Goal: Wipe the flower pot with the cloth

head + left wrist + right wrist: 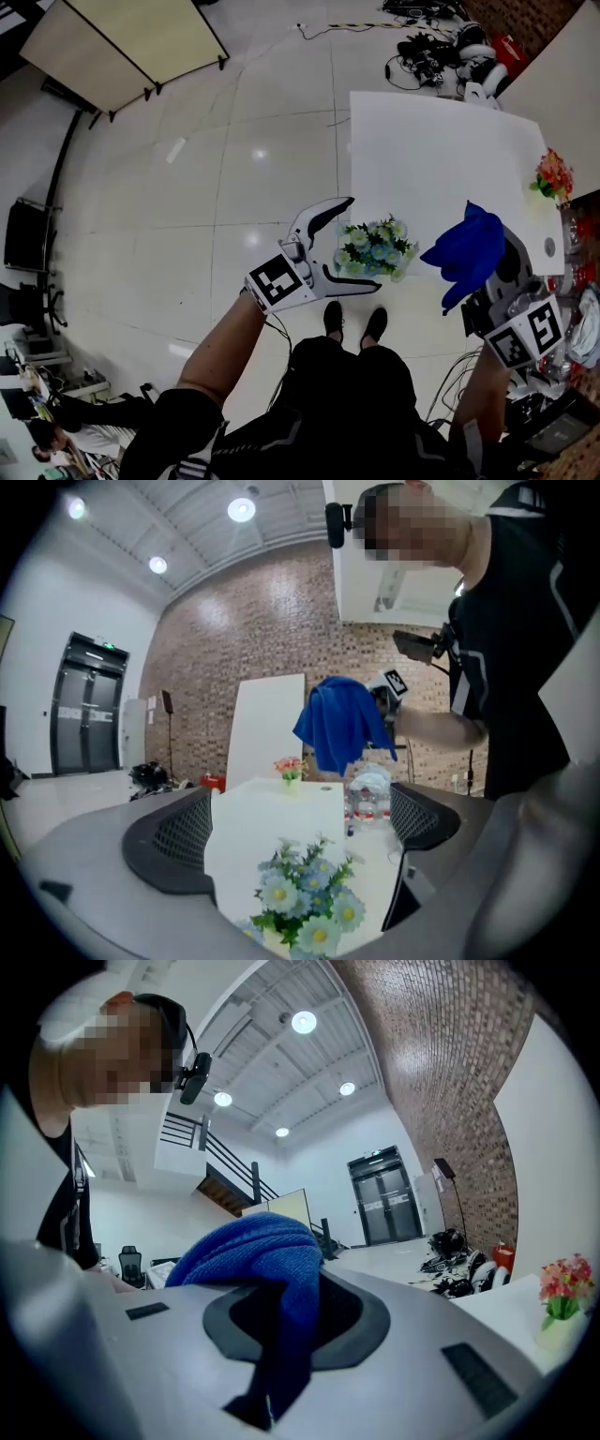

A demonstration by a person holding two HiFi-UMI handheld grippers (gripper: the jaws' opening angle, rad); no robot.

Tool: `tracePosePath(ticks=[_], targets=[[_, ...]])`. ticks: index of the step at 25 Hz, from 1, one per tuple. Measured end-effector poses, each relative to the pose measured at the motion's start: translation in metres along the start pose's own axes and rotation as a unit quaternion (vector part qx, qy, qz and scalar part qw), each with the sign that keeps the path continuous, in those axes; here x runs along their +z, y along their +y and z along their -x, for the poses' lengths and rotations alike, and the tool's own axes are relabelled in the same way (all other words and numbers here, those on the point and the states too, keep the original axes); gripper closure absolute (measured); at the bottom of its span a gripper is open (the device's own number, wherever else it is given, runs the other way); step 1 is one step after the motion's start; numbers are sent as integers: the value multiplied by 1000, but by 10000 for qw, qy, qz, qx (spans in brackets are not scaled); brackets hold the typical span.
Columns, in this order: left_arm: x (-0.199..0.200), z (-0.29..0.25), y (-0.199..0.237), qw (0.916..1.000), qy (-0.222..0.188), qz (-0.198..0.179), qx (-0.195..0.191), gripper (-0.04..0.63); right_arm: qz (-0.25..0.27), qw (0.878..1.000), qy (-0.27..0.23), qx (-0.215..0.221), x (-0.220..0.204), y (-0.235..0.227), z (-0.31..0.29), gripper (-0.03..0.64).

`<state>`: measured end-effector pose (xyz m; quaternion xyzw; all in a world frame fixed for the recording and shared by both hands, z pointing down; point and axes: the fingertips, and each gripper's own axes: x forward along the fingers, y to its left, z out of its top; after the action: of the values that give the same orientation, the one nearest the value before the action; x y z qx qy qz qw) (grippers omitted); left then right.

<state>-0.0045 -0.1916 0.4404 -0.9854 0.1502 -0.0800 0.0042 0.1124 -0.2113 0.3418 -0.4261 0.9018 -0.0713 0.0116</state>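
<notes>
While the wiping is judged not yet begun, the following is recorded. At the left, the left gripper (362, 244) is held at the near left corner of the white table (422, 131), its jaws spread wide with nothing pressed between them. The flower pot (377, 251), filled with pale blue and white blooms, is stood at that same corner, close to the near edge. It is seen in the gap between the open jaws, with neither pad in contact with it. The pot's own wall is largely hidden under the blooms; only a pale sliver is made out in the left gripper view. To the right of the pot, and apart from it, the blue cloth (467, 246) is carried over the near edge, bunched and hanging loose. It is clamped in the closed jaws of the right gripper (291, 1321), as the right gripper view shows: a fold is pinched and a tail is left dangling. At the table's right edge a second small pot (553, 174) with red flowers is noted, well apart from the work.

Risks are assessed as follows. Should the left jaws be closed at bloom height, stems would be crushed and the pot left unsteadied. Because the pot is placed so near the corner, it could be tipped off the table by an unbraced wipe. Since only a fold is pinched, the cloth could be dragged free on contact.
</notes>
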Motion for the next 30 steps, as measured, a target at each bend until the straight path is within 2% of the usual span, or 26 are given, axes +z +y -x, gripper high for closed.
tracePosePath(ticks=[4, 9, 11, 15, 18, 21, 23, 27, 30], targets=[[-56, 2, -1, 9994, 85, 64, -341, 8, -14, 9998, 170, -121, -32, 0, -1, 568], [-118, -8, 2, 9990, 78, -118, -420, 8, 90, 9997, 59, -216, -75, 1, 0, 568], [-135, -11, 2, 9994, -56, 20, -355, 8, 162, 9996, 68, -201, -93, -2, -1, 568], [-168, -9, 5, 9974, -379, 555, -265, 0, 163, 9995, 125, -244, -125, -14, 0, 568], [-200, -5, 12, 9973, -336, 640, -133, 0, 122, 9991, 145, -379, -142, -24, 3, 568], [-227, -11, 16, 9978, -243, 617, -37, 0, 151, 9986, 251, -432, -157, -31, 6, 568], [-238, -18, 19, 9985, -256, 469, -64, 0, 170, 9985, 310, -423, -166, -34, 6, 568], [-232, -40, 22, 9992, -320, 180, -170, 0, 143, 9982, 389, -431, -179, -39, 6, 568], [-229, -58, 20, 9984, -317, -154, -434, 0, 112, 9979, 449, -459, -184, -41, 7, 568]])
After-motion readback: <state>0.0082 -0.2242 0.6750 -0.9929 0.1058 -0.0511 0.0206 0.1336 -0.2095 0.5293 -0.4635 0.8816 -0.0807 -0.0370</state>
